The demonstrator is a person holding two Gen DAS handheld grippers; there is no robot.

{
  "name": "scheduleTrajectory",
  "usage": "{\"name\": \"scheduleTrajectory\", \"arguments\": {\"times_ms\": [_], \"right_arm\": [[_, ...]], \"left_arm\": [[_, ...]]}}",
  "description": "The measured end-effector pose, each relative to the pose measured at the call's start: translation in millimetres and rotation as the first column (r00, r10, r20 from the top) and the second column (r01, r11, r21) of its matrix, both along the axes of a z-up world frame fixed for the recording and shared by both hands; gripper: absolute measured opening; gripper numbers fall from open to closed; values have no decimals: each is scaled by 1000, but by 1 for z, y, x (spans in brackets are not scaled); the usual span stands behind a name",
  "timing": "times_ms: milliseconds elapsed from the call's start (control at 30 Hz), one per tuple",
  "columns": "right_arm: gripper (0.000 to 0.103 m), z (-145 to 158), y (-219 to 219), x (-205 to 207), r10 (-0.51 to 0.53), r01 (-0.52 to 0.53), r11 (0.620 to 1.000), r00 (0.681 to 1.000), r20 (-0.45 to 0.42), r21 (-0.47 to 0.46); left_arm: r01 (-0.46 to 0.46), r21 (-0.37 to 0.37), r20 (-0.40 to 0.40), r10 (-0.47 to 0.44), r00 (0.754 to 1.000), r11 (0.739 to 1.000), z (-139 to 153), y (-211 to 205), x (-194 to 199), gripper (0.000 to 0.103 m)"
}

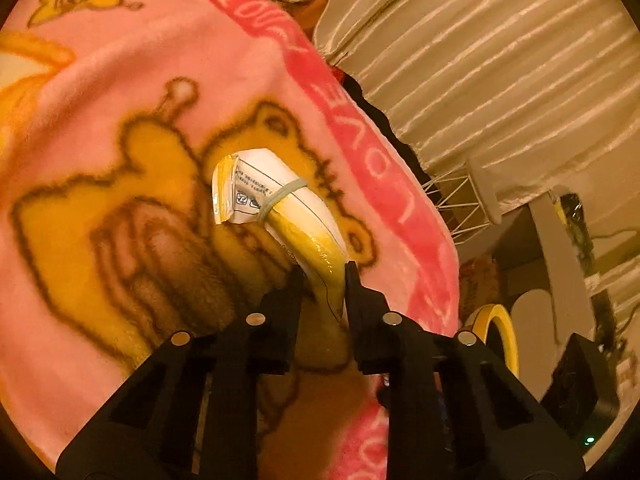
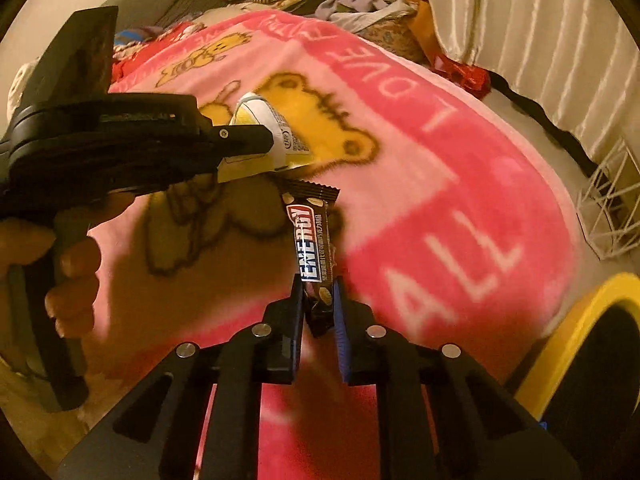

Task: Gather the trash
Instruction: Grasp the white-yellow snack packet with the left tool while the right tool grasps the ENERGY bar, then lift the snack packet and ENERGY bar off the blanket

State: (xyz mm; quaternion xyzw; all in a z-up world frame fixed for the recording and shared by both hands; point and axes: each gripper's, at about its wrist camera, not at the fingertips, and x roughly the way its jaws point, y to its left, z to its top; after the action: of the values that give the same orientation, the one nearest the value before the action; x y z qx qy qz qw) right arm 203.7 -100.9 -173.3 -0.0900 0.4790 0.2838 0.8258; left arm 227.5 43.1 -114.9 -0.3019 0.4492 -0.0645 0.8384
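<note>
Fingers of the left gripper [image 1: 322, 270] are clamped on the yellow end of a packet [image 1: 280, 204] bound with a rubber band [image 1: 280, 196]; the right gripper [image 2: 318, 284] pinches an energy bar wrapper [image 2: 314, 248] by its lower end. Both pieces hang just above the pink blanket [image 1: 100, 92], probably gripped by their ends for carrying to the yellow-rimmed bin [image 2: 576, 328] beside the blanket. Only the right view shows the person's hand [image 2: 68, 272] on the left handle.

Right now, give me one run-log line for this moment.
left hand-held gripper: shut on yellow-white packet | right hand-held gripper: shut on energy bar wrapper | surface: pink blanket
</note>
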Motion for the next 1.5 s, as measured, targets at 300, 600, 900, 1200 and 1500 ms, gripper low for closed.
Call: {"name": "scheduleTrajectory", "arguments": {"times_ms": [300,600,900,1200,1500], "right_arm": [[14,21,-34,-24,-120,116,985,992,25,129],[13,43,-73,-41,-215,199,960,975,61,198],[13,58,-110,-53,-317,286,924,944,88,252],[13,67,-143,-63,-390,348,890,916,96,295],[13,68,-170,-73,-450,401,864,886,112,304]], "left_arm": [[78,148,125,-96,987,986,41,-34,-21,8],[121,159,185,-150,971,980,65,-55,-48,8],[180,188,226,-221,949,966,87,-86,-59,8],[228,229,242,-282,928,946,96,-111,-69,8],[265,251,255,-327,910,931,103,-132,-76,8]]}}
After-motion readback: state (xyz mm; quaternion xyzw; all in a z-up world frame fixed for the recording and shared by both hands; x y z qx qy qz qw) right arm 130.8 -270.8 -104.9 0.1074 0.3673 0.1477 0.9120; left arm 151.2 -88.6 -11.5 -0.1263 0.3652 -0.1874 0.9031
